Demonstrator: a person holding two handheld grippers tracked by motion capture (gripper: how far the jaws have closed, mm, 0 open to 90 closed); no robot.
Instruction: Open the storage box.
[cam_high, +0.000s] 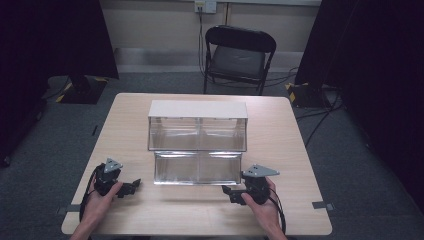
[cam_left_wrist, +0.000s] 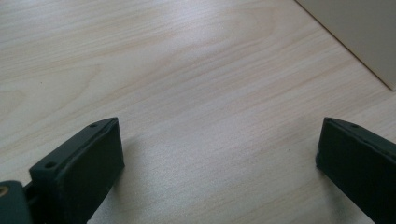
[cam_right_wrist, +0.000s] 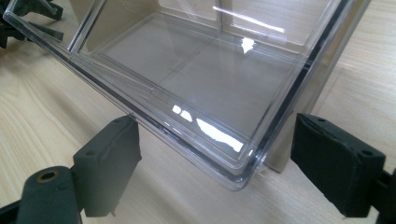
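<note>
A small cabinet (cam_high: 197, 109) with a white top and clear plastic drawers stands mid-table. Its lower clear drawer (cam_high: 196, 168) is pulled out toward me and is empty. My left gripper (cam_high: 133, 187) rests on the table left of that drawer, open, with bare wood between its jaws (cam_left_wrist: 219, 158). My right gripper (cam_high: 229, 194) sits at the drawer's front right corner, open. In the right gripper view the drawer's (cam_right_wrist: 196, 70) clear front corner lies between the spread jaws of the right gripper (cam_right_wrist: 215, 158), and no pad touches it.
The light wooden table (cam_high: 280, 150) has bare room on both sides of the cabinet. Behind the table stands a black folding chair (cam_high: 239, 55). The cabinet's beige side (cam_left_wrist: 359, 32) shows at the top right of the left gripper view.
</note>
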